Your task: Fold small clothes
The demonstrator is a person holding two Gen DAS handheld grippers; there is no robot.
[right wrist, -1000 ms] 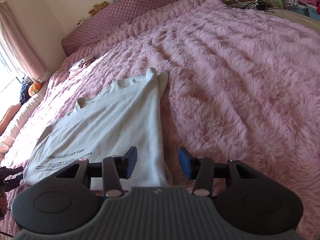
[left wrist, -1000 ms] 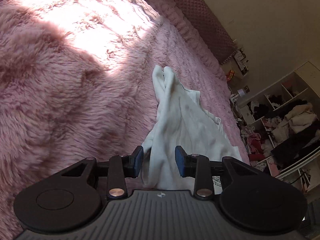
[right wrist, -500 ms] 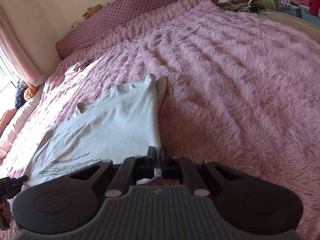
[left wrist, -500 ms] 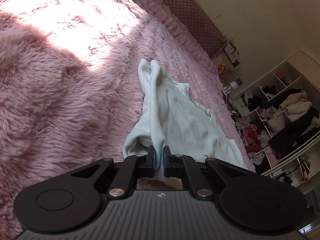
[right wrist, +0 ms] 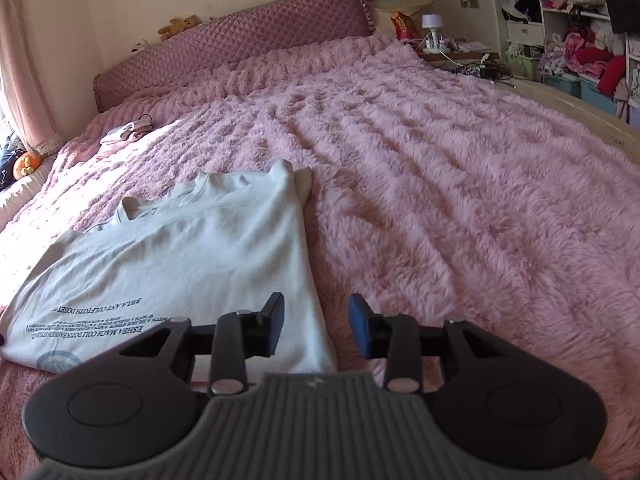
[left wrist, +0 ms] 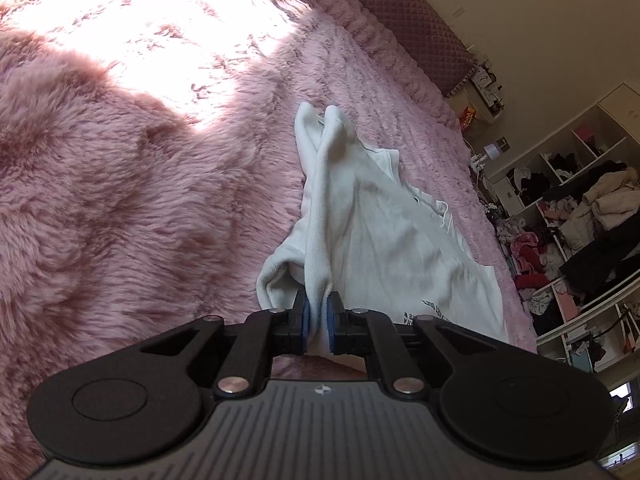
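A white T-shirt (left wrist: 380,232) with dark printed lettering lies partly folded on the pink fluffy blanket (left wrist: 120,200). My left gripper (left wrist: 318,322) is shut on a raised ridge of the shirt's near edge, and the cloth stands up between the blue pads. In the right wrist view the same shirt (right wrist: 180,248) lies flat, with its lettering near me. My right gripper (right wrist: 316,328) hovers over the shirt's right edge with its jaws opening. The cloth lies under the gap and the pads do not press on it.
The blanket (right wrist: 440,200) covers a wide bed up to a quilted purple headboard (right wrist: 240,44). A small pink garment (right wrist: 124,134) lies far left. A cluttered nightstand (right wrist: 452,46) and open shelves (right wrist: 580,20) full of clothes stand beyond the bed's right side.
Both grippers closed on the shirt's edges. The left stays shut on its fold, lifted slightly. The right has opened again, released the cloth and drawn back and up.
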